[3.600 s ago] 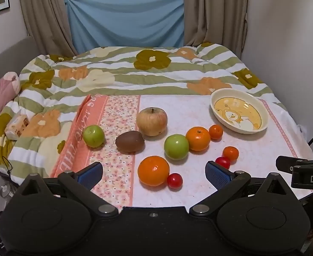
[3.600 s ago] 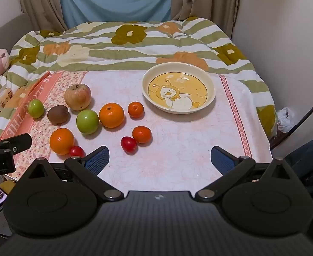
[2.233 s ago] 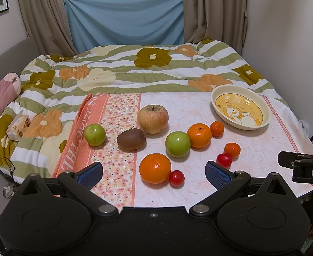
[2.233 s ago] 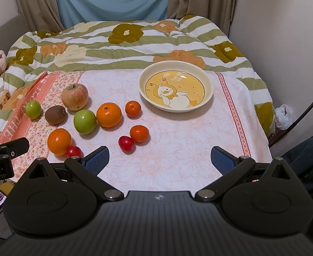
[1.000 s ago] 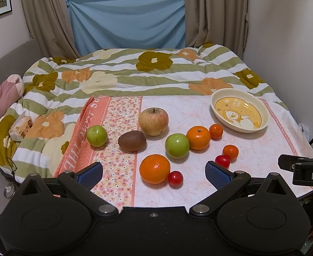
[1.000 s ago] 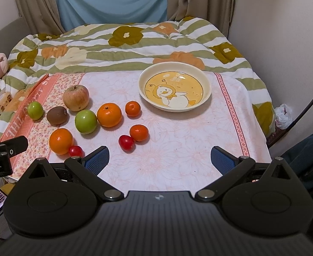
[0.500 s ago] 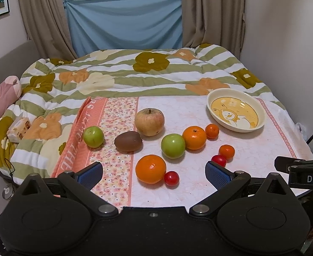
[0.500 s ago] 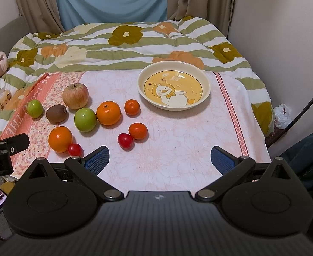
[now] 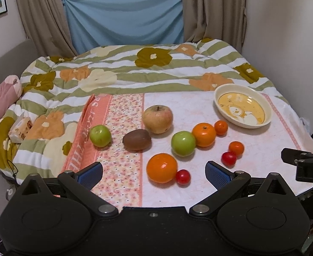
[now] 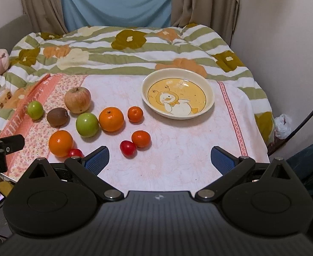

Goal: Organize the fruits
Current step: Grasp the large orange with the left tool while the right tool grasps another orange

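Note:
Fruit lies loose on a pink cloth [image 10: 177, 162] on the bed: a yellow-red apple [image 9: 157, 119], a kiwi [image 9: 136, 139], two green apples [image 9: 100, 136] [image 9: 183, 143], two oranges [image 9: 161, 167] [image 9: 203, 134], two small mandarins [image 10: 135, 114] [image 10: 141, 138] and two red tomatoes [image 9: 183, 176] [image 10: 127, 148]. A cream bowl [image 10: 150, 104] with a duck picture stands empty at the back right. My left gripper [image 9: 154, 171] hangs open in front of the near orange. My right gripper [image 10: 159, 159] hangs open over bare cloth, right of the tomato.
A flowered quilt [image 9: 135, 72] covers the bed behind the cloth. A pink pillow [image 9: 0, 100] and a tissue pack [image 9: 20, 125] lie at the left. Walls close in on the right, curtains [image 9: 124, 19] at the back. A cable [image 10: 301, 125] runs at the right edge.
Both views shift only slightly; the fruit and bowl stay where they were. Both grippers remain open and hold nothing.

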